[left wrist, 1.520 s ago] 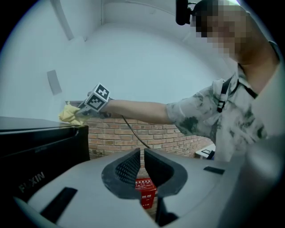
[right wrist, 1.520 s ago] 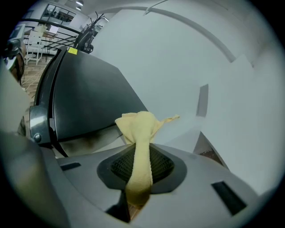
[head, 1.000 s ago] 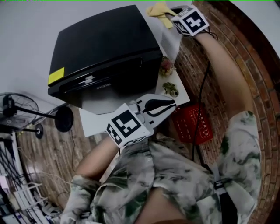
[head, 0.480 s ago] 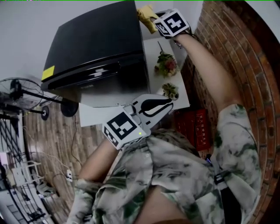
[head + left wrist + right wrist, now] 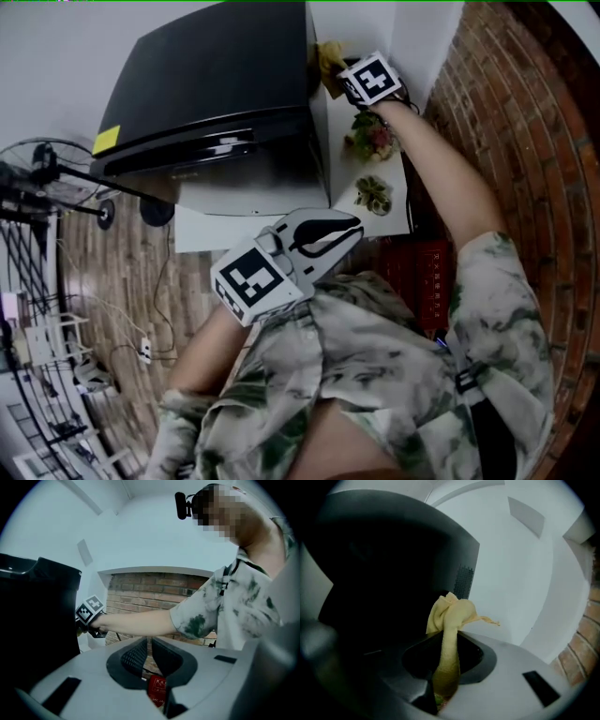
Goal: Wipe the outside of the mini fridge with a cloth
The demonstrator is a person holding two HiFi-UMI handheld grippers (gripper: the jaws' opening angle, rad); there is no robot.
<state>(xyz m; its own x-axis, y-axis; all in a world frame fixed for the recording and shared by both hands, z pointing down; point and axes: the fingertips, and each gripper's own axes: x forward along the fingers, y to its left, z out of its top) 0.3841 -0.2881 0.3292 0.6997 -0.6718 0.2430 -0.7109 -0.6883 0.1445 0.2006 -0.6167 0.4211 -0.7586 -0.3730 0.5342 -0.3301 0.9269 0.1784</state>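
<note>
The black mini fridge (image 5: 216,94) stands at the top middle of the head view. A yellow cloth (image 5: 328,61) is pressed against its right side near the back. My right gripper (image 5: 339,77) is shut on the cloth, its marker cube just to the right. In the right gripper view the cloth (image 5: 451,613) bunches out of the jaws of the right gripper (image 5: 447,641) against the dark fridge wall (image 5: 384,573). My left gripper (image 5: 323,228) hangs in front of the fridge, shut and holding nothing. In the left gripper view the left gripper (image 5: 149,656) points past the fridge (image 5: 37,620).
A white table (image 5: 394,217) holds the fridge, a bunch of flowers (image 5: 373,136) and a small green ornament (image 5: 372,195). A red box (image 5: 427,277) sits below by the brick wall (image 5: 506,112). A fan stand (image 5: 56,178) is on the left over the wood floor.
My right gripper has carried the cloth from the fridge's top rear corner down onto its right side. The left gripper has stayed in place in front.
</note>
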